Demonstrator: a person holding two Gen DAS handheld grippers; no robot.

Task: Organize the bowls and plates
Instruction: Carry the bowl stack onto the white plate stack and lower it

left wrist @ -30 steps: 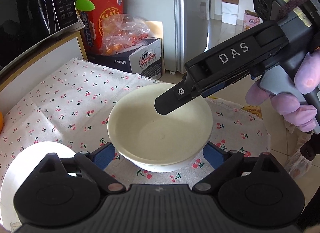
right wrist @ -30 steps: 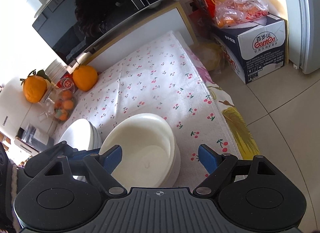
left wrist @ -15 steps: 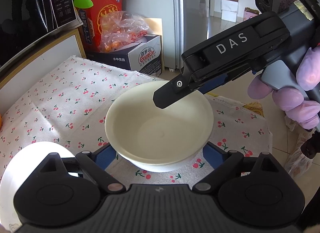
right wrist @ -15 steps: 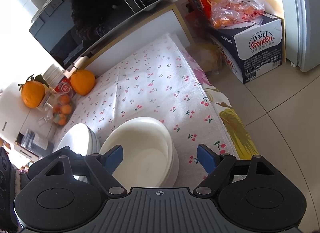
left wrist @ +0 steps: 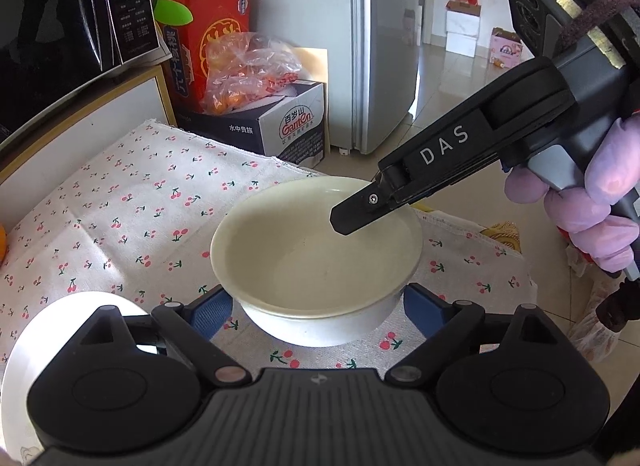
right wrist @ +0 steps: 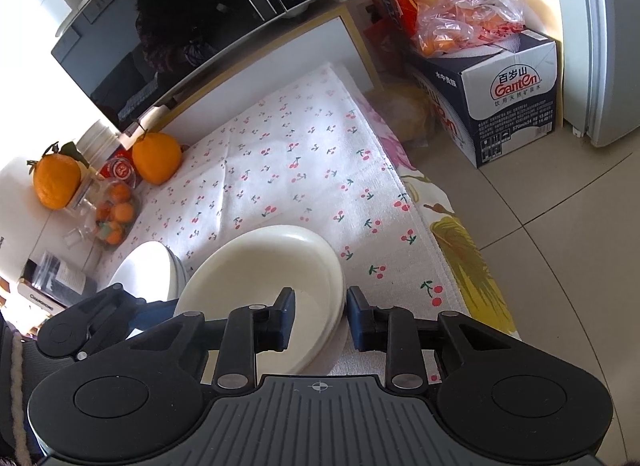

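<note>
"Ganten" lettering on cardboard box

A smooth, glossy ceramic-like glaze is shown on the cream bowl, a woven matt cloth printed with cherries is seen in the tablecloth, and matt black ribbed plastic with blue rubber-like pads is presented by the right gripper.

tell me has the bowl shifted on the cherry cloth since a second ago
No. The bowl sits by the same cherries on the cloth; only the right gripper is closing on its rim.
</note>
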